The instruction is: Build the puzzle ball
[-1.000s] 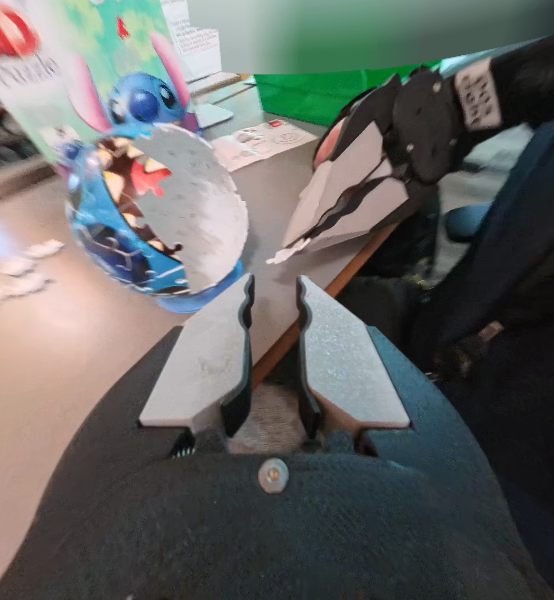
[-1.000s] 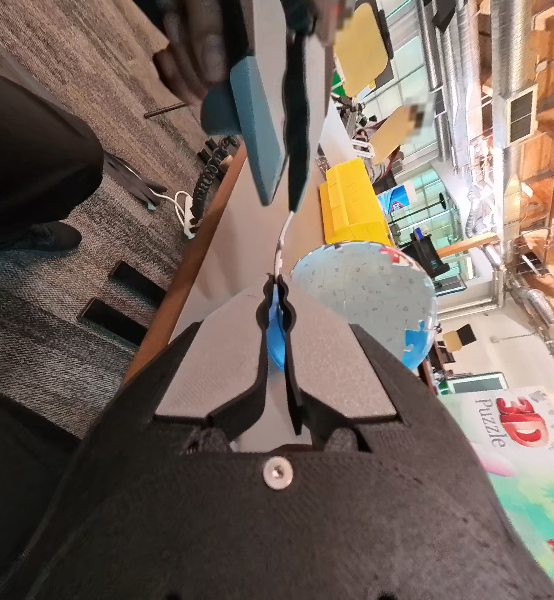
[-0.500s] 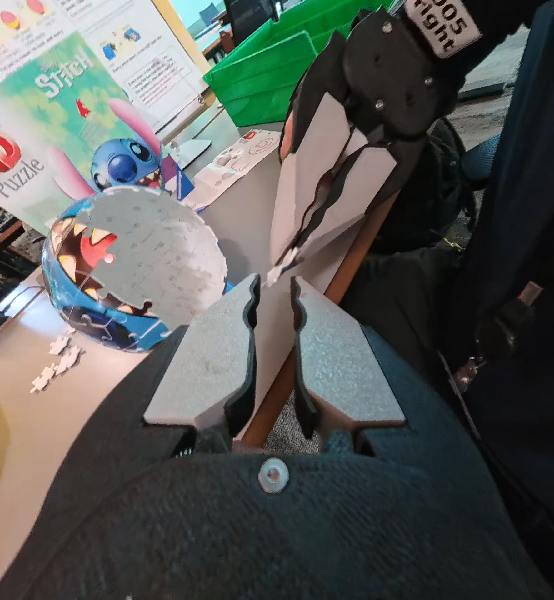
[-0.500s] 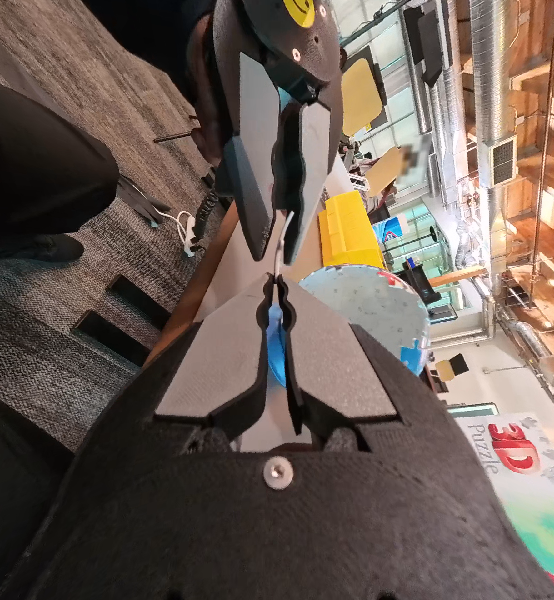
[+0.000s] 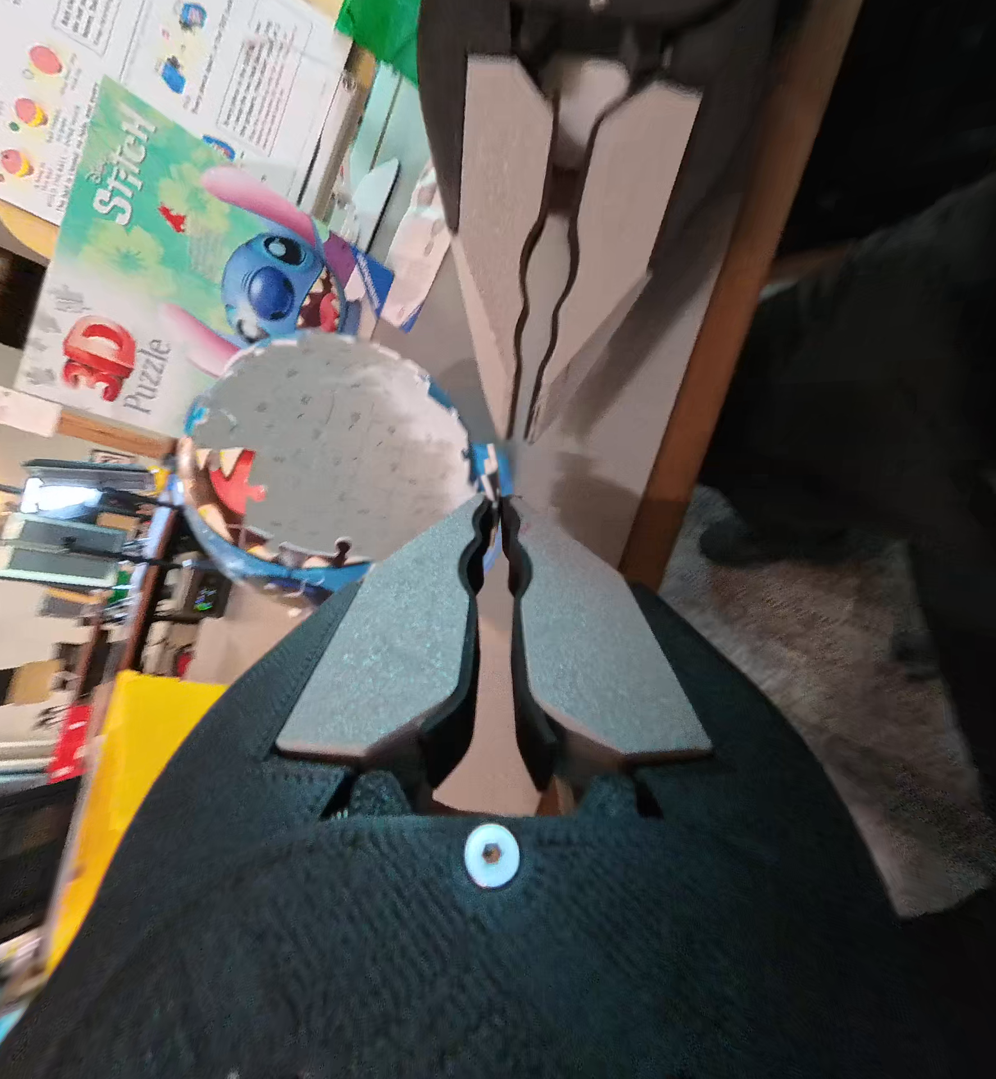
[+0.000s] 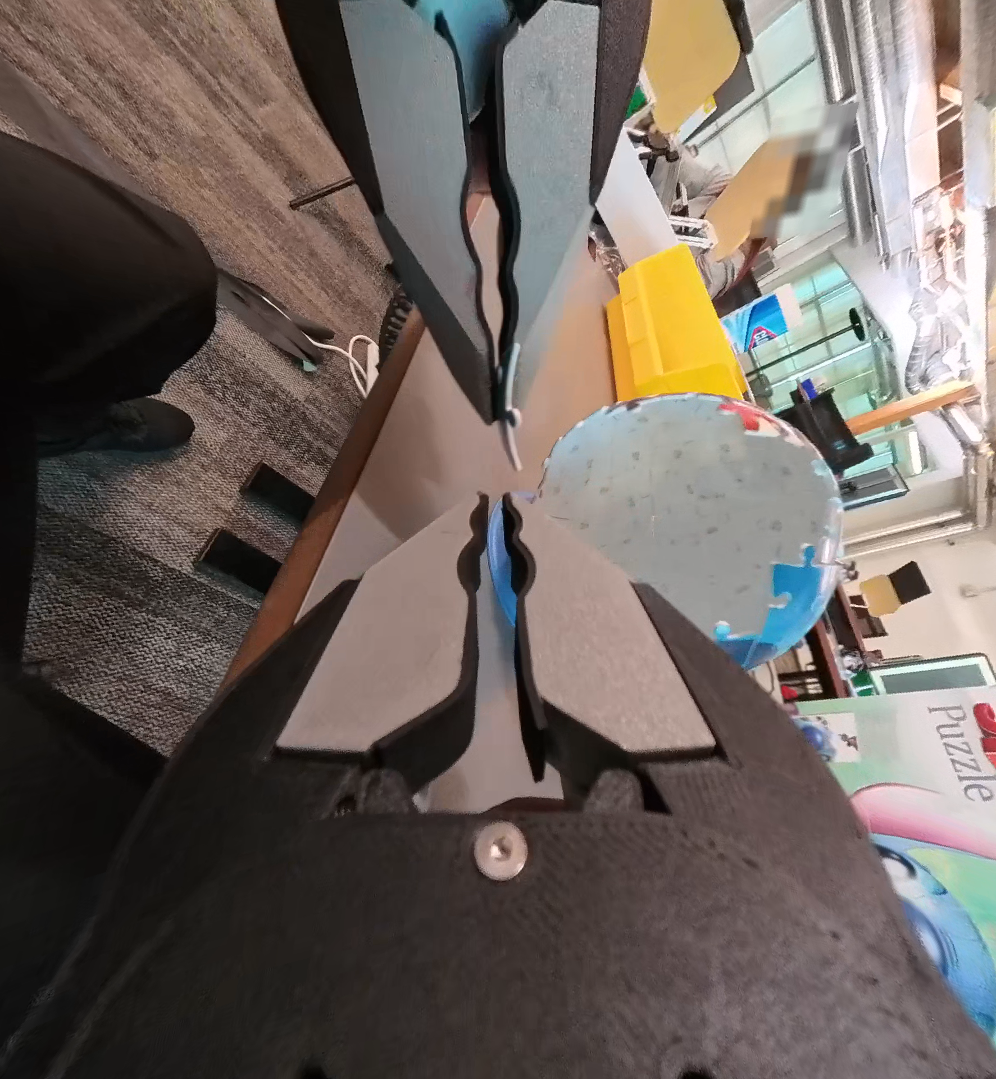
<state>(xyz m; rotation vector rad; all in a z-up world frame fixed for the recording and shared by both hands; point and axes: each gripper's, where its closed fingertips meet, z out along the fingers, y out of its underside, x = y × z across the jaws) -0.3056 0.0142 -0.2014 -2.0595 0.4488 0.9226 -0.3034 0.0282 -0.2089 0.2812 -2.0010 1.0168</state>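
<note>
The half-built puzzle ball (image 5: 332,449) stands on the table (image 5: 600,467) with its grey inside facing me; it also shows in the right wrist view (image 6: 688,514). My left gripper (image 5: 496,505) is shut on a small curved puzzle piece (image 5: 492,467) with a blue face. The right wrist view shows that piece (image 6: 512,432) sticking out of the left gripper's tips (image 6: 501,409). My right gripper (image 6: 493,499) is shut just below the piece's free end, and no piece shows between its tips. The two grippers stand tip to tip near the table's front edge, beside the ball.
The puzzle's box (image 5: 133,263) stands behind the ball and also shows in the right wrist view (image 6: 921,817). A yellow bin (image 6: 670,327) sits farther along the table. The table's brown front edge (image 5: 717,350) runs close by, with carpet and a person's legs beyond it. The grippers are tip to tip, or close to it.
The left gripper has closed on the piece that the right gripper was holding. The piece has left the right gripper's tips. Both grippers have drawn together, tip to tip.
</note>
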